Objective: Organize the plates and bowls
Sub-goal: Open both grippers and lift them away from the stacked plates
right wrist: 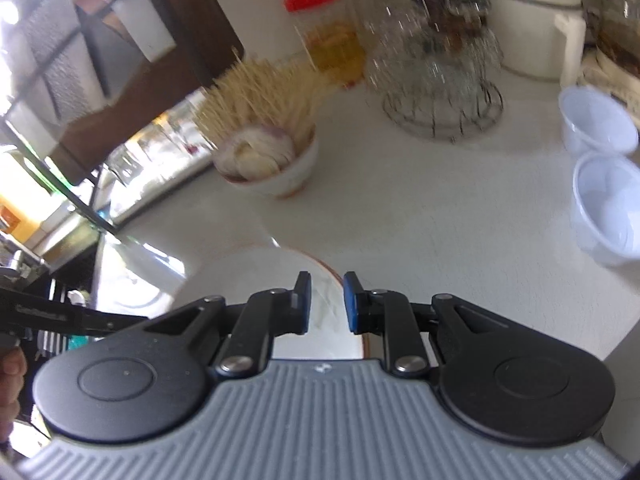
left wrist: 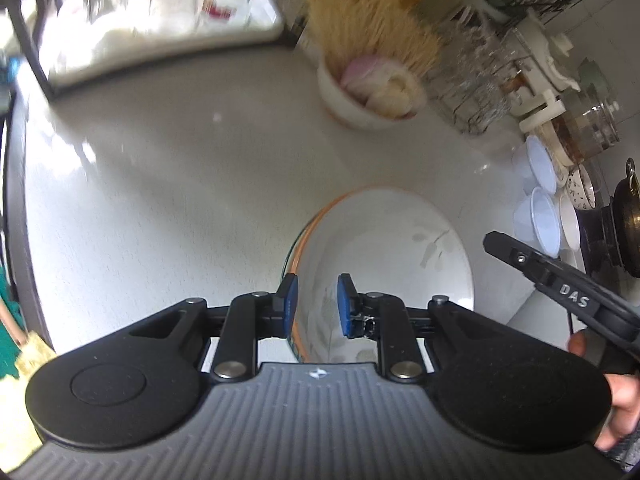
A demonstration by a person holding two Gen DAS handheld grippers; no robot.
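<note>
A white plate with an orange rim and a grey leaf print (left wrist: 384,240) stands tilted on its edge over the white counter (left wrist: 160,200). My left gripper (left wrist: 316,304) is shut on the plate's rim, one blue pad on each face. In the right wrist view the same plate (right wrist: 256,272) lies just ahead of and below my right gripper (right wrist: 326,300). Its pads stand a little apart and the plate's orange rim runs between them; whether they pinch the rim is unclear. The right gripper's body also shows in the left wrist view (left wrist: 560,284).
A white bowl of garlic and wooden skewers (right wrist: 272,160) stands on the counter behind. A wire rack of glasses (right wrist: 440,80), a red-lidded jar (right wrist: 328,32) and two pale plastic bowls (right wrist: 604,184) stand to the right. A dark wok (left wrist: 624,220) sits far right.
</note>
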